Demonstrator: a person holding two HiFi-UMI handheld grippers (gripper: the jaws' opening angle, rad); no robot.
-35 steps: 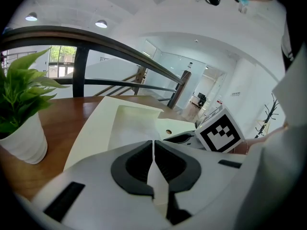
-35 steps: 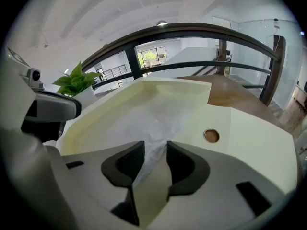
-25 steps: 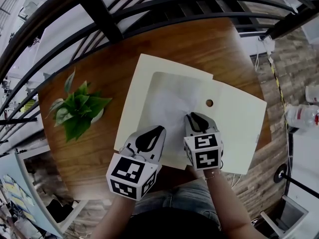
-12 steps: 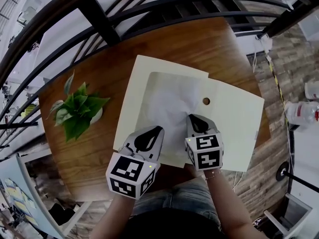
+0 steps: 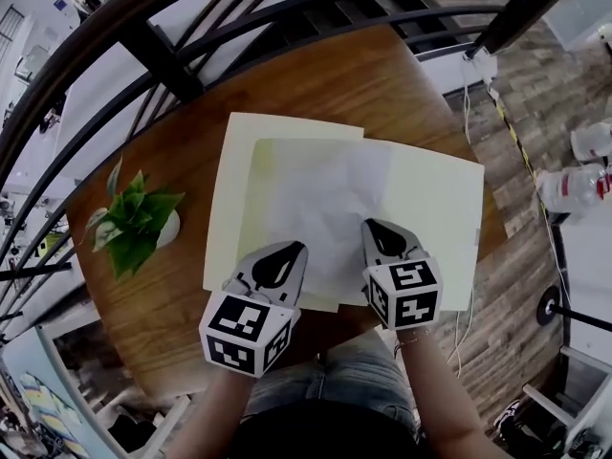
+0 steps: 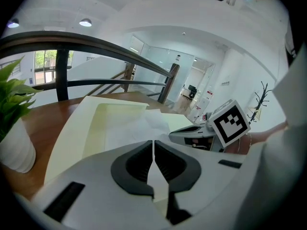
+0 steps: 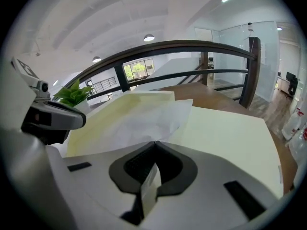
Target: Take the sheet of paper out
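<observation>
A cream folder (image 5: 435,218) lies open on the round wooden table (image 5: 316,84), with a creased white sheet of paper (image 5: 325,208) on it. My right gripper (image 5: 382,229) is shut on the sheet's near right edge, and the sheet (image 7: 139,119) fans out ahead of its closed jaws (image 7: 154,143). The sheet's right side lies over the folder's right half. My left gripper (image 5: 280,254) is shut on a thin pale edge at the folder's near left (image 6: 153,142). That edge looks like the folder's (image 6: 67,133), though I cannot rule out the sheet.
A potted green plant (image 5: 129,228) stands at the table's left, close to my left gripper. A dark curved railing (image 5: 153,51) runs behind the table. Plastic bottles (image 5: 574,185) and a cable lie on the floor at the right.
The right gripper closed on the sheet and drew it to the right, so the sheet now covers the round hole in the folder's right half. The left gripper stayed put.
</observation>
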